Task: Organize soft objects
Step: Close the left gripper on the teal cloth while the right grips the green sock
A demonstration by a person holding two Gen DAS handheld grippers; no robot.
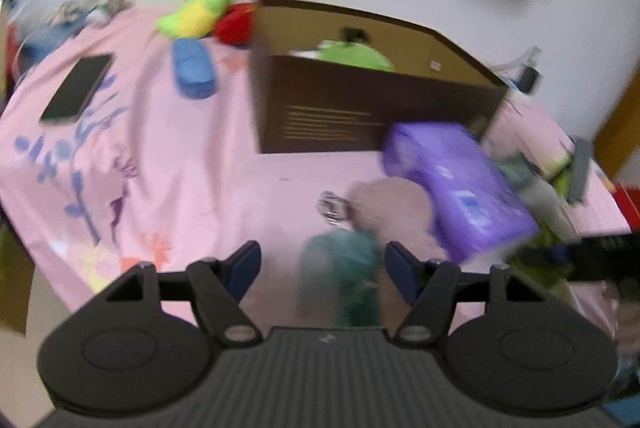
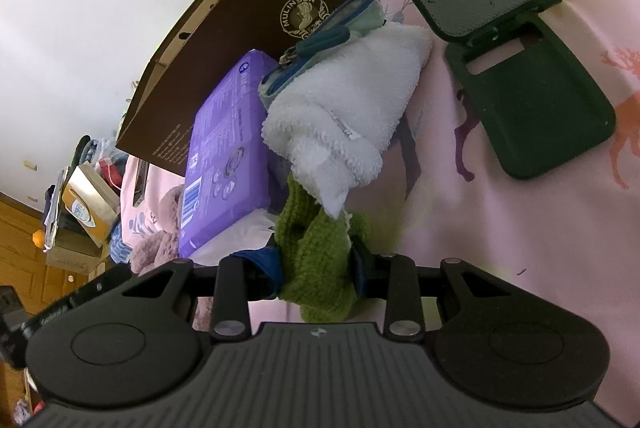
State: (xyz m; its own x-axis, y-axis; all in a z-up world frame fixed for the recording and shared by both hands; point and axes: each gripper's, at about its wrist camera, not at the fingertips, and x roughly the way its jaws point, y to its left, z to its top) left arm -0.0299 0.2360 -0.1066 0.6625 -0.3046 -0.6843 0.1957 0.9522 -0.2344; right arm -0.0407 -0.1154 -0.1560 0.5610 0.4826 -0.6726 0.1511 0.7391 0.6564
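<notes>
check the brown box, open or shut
Open: the brown box has no lid over its top, and a green soft thing shows inside.

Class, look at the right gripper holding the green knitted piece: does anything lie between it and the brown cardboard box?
Yes. The right gripper grips the green knitted piece; a white towel and a purple package lie between it and the brown box.

a dark phone lies flat on the pink bedsheet; a black folding stand sits open, near a purple packet.
</notes>
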